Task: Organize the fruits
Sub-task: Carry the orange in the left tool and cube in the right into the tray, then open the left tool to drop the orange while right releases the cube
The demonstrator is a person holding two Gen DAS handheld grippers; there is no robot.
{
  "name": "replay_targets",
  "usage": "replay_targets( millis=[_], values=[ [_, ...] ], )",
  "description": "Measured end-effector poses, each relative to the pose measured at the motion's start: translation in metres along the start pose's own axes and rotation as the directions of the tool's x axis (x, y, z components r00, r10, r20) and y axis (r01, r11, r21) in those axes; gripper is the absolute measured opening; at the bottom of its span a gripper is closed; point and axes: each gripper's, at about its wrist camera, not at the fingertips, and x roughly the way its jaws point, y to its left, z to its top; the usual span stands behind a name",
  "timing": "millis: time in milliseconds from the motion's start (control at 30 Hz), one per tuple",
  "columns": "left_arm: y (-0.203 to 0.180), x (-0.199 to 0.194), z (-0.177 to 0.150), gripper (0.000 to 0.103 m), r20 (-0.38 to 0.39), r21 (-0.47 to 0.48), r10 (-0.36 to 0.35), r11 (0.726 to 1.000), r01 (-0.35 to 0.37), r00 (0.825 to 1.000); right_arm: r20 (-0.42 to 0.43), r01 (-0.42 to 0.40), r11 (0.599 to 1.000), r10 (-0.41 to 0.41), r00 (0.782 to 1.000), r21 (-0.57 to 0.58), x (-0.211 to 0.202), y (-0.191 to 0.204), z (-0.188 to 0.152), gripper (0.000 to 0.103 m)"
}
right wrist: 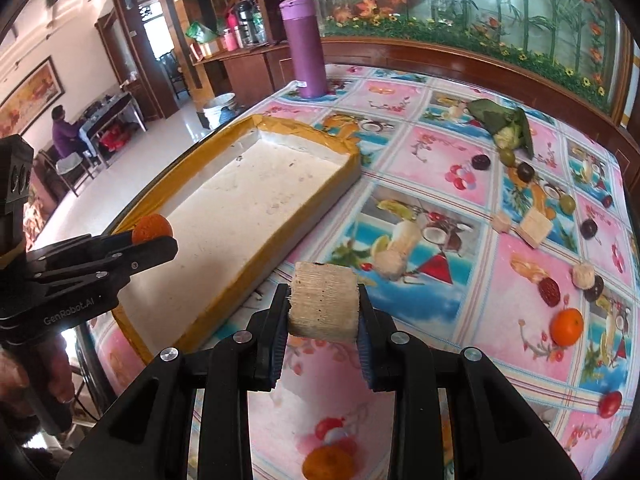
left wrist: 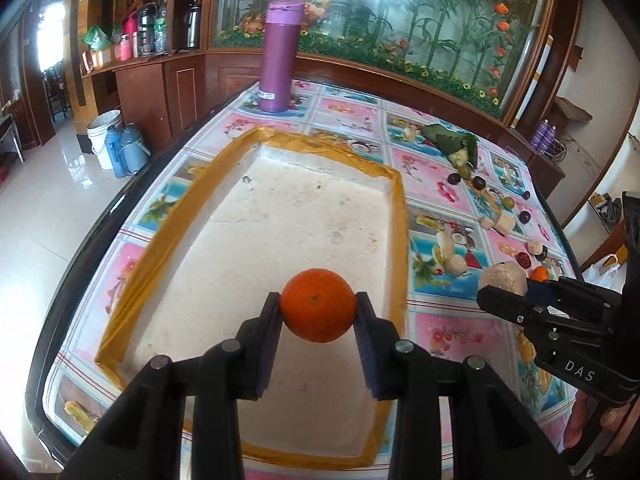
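Now, from the left wrist view, the left tongs (left wrist: 318, 312) are pinching an orange (left wrist: 318, 305), both pads pressed to its sides, and it hangs above the near end of the white tray (left wrist: 248, 240) with the yellow taped rim. At the right edge the right tongs (left wrist: 505, 290) pinch a pale block (left wrist: 503, 277) over the patterned cloth. The surface (left wrist: 352, 114) wears a pink and blue fruit print; a purple flask (left wrist: 278, 56) stands upright at its far edge, and small fruits lie scattered to the right, well apart from the tray. The tray's floor is bare.

Over to the right wrist view: the right tongs (right wrist: 323, 306) are closed on the pale block (right wrist: 323, 306), which is held just beside the tray's (right wrist: 256, 200) near long wall, above the cloth. The left tongs (right wrist: 154, 240) sit at the left with the orange (right wrist: 152, 227) showing above their tip, over the tray's near corner. A second orange (right wrist: 567, 326), a cauliflower (right wrist: 508, 130) and dark round fruits lie on the right half of the surface (right wrist: 400, 152). Beyond the surface's left edge, shiny floor and a seated person (right wrist: 64, 132) far back.
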Motion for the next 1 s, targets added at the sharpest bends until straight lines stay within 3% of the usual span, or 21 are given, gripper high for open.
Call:
replay_targets(
  millis=[433, 667, 1000],
  values=[
    [0.063, 0.016, -0.008, 0.038, -0.053, -0.086, 0.087, 0.992, -0.092, 0.995, -0.082, -0.120, 0.981, 0.109, 0.991, -0.152, 0.066, 0.077, 0.034, 0.029],
    [0.073, 0.027, -0.012, 0.038, -0.074, -0.086, 0.097, 0.991, -0.104, 0.993, -0.126, -0.104, 0.975, 0.080, 0.989, -0.194, 0.098, 0.088, 0.040, 0.029],
    [0.070, 0.028, -0.016, 0.039, -0.056, -0.026, 0.156, 0.987, -0.158, 0.986, -0.154, -0.086, 0.978, 0.057, 0.986, -0.188, 0.111, 0.088, 0.037, 0.029]
  ],
)
